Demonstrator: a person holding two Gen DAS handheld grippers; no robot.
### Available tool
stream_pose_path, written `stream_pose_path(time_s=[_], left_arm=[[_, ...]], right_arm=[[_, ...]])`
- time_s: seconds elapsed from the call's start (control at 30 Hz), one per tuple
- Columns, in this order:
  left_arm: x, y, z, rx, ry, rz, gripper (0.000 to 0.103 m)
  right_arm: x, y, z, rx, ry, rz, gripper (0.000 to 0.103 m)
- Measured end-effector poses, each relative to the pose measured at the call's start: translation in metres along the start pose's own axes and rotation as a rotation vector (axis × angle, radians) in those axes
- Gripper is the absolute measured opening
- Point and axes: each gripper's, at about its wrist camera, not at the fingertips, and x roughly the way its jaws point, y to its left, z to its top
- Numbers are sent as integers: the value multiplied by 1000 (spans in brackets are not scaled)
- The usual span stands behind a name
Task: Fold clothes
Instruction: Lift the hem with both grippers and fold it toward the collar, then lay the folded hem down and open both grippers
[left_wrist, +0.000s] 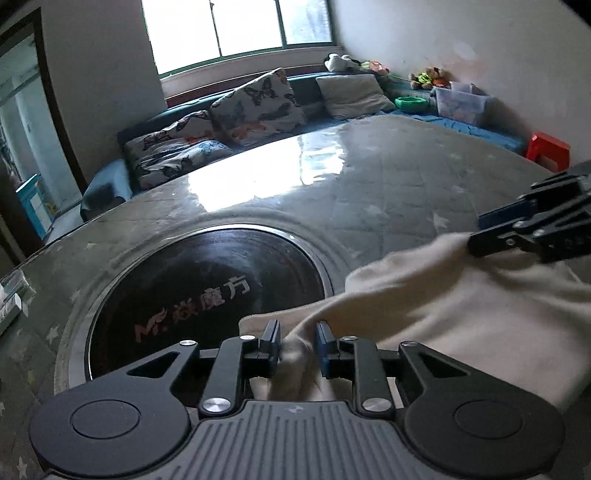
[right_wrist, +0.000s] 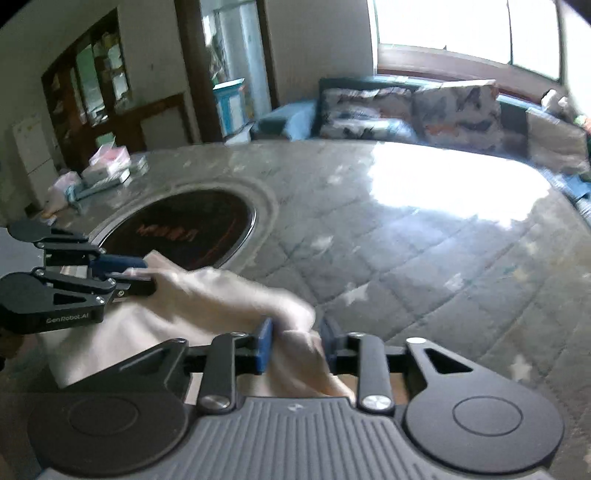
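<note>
A cream garment (left_wrist: 461, 306) hangs stretched between my two grippers over the round table (left_wrist: 369, 192). My left gripper (left_wrist: 297, 345) is shut on one bunched edge of it, near the black hotplate disc (left_wrist: 207, 295). My right gripper (right_wrist: 297, 341) is shut on the other edge of the garment (right_wrist: 221, 299). The right gripper also shows at the right of the left wrist view (left_wrist: 476, 236), pinching the cloth. The left gripper shows at the left of the right wrist view (right_wrist: 147, 275), also pinching cloth. The garment's lower part is hidden below both grippers.
The table carries a quilted star-print cover under glass (right_wrist: 406, 258). Boxes and packets (right_wrist: 107, 170) lie at its far left edge. A sofa with butterfly cushions (left_wrist: 255, 103), a clear storage bin (left_wrist: 461, 103) and a red stool (left_wrist: 546, 147) stand behind the table.
</note>
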Motion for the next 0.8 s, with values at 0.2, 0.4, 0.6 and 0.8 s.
stream_pose_path(time_s=[0.2,0.4,0.6,0.8], left_arm=[[-21,-1,11,-37,-57,-24,24],[-28,-26,14,-21,-66,-133,24],[-9,-41,7,-23,-12,-151,24],[-4,-42,4,-42,-16,-145,25]], right_arm=[[-33,-6,-5,2,-18,-11,36],[-61,6,-27,-42,1,19,26],[-66,-3,-37,-3,-8,-38,26],[-54,-19,-40,17,37,-61,21]])
